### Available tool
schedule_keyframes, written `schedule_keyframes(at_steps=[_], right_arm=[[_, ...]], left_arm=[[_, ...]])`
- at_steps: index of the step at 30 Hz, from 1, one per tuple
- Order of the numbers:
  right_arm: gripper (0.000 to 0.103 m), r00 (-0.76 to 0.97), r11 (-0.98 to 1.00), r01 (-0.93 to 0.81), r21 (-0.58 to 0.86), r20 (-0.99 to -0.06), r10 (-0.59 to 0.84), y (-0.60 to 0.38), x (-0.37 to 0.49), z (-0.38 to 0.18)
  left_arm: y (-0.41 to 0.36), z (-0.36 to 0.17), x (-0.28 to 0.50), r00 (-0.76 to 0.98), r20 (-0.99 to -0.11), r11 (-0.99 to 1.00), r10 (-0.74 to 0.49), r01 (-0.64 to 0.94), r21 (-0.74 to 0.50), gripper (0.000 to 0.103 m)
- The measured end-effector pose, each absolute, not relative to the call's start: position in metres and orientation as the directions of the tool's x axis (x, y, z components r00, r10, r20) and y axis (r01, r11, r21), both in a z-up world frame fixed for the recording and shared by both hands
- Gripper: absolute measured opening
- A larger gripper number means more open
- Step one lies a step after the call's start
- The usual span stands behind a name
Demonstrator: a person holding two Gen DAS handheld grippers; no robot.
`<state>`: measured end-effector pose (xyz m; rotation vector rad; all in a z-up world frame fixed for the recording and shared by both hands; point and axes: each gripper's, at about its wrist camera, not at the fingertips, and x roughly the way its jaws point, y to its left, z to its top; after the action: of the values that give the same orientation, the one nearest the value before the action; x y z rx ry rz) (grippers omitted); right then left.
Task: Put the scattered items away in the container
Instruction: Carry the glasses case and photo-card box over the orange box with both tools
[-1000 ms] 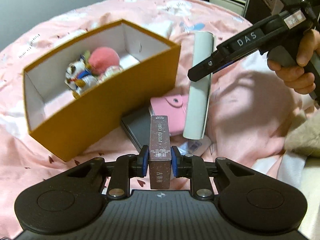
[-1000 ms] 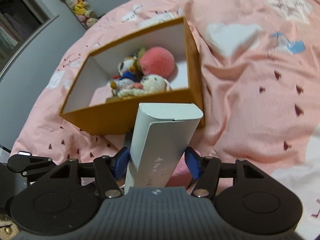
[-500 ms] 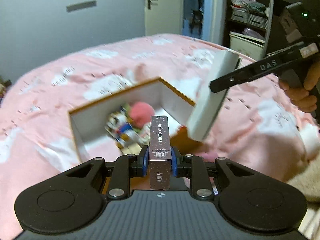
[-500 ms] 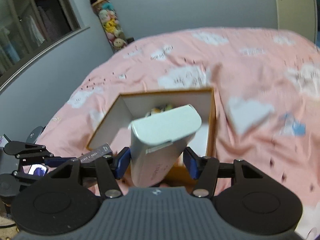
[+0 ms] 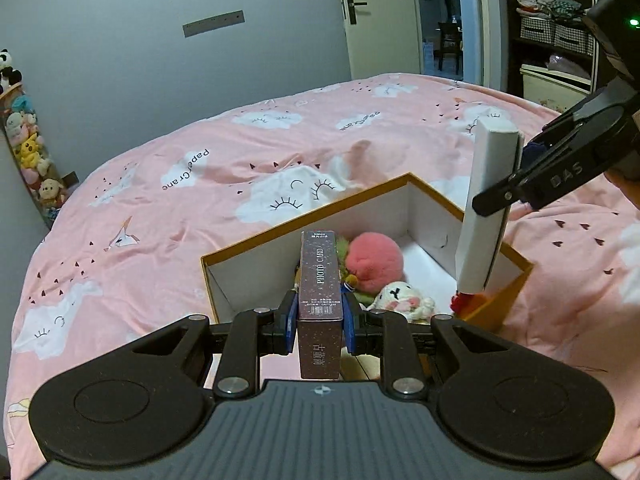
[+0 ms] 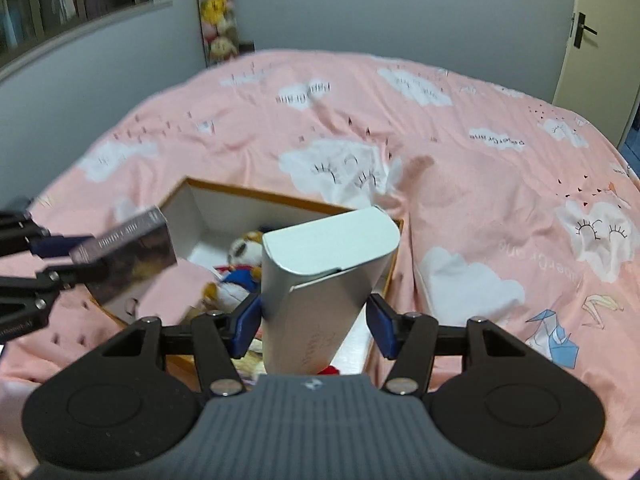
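Observation:
An orange box with white inner walls sits open on the bed, with a pink pompom and small plush toys inside. My left gripper is shut on a dark brown "PHOTO CARD" box, held on end over the near rim. My right gripper is shut on a tall white carton, which hangs over the orange box at its right corner. In the left wrist view the white carton stands tilted above that corner. In the right wrist view the card box comes in from the left.
A pink bedspread with cloud prints covers the bed all round. A column of stuffed toys hangs in the far corner. A door and shelves lie behind the bed. A person's hand holds the right tool.
Both grippers rose with their boxes and moved over the orange box. The views tilted up, so the pink wallet and dark item on the bed dropped out of sight.

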<state>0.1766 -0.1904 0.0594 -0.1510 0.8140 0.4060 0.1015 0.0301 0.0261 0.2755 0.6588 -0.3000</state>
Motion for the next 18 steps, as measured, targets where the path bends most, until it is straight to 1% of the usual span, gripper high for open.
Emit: schedule_keyframes(at_steps=[5, 10, 18], right_arm=[[0.06, 0.582, 0.905, -0.421, -0.06, -0.783, 0.219, -0.172, 0.201, 0.043], [0.06, 0.534, 0.872, -0.47, -0.14, -0.831, 0.154, -0.152, 0.216, 0.025], [0.06, 0.497, 0.85, -0.497, -0.177, -0.86, 0.112, -0.128, 0.238, 0.013]], left_arm=[[0.032, 0.018, 0.113, 0.751, -0.632, 0.926, -0.193, 0.352, 0.135, 0.026], [0.037, 0.014, 0.12, 0.75, -0.635, 0.933, -0.186, 0.337, 0.125, 0.026], [0.041, 0.012, 0.128, 0.746, -0.636, 0.937, -0.197, 0.334, 0.102, 0.026]])
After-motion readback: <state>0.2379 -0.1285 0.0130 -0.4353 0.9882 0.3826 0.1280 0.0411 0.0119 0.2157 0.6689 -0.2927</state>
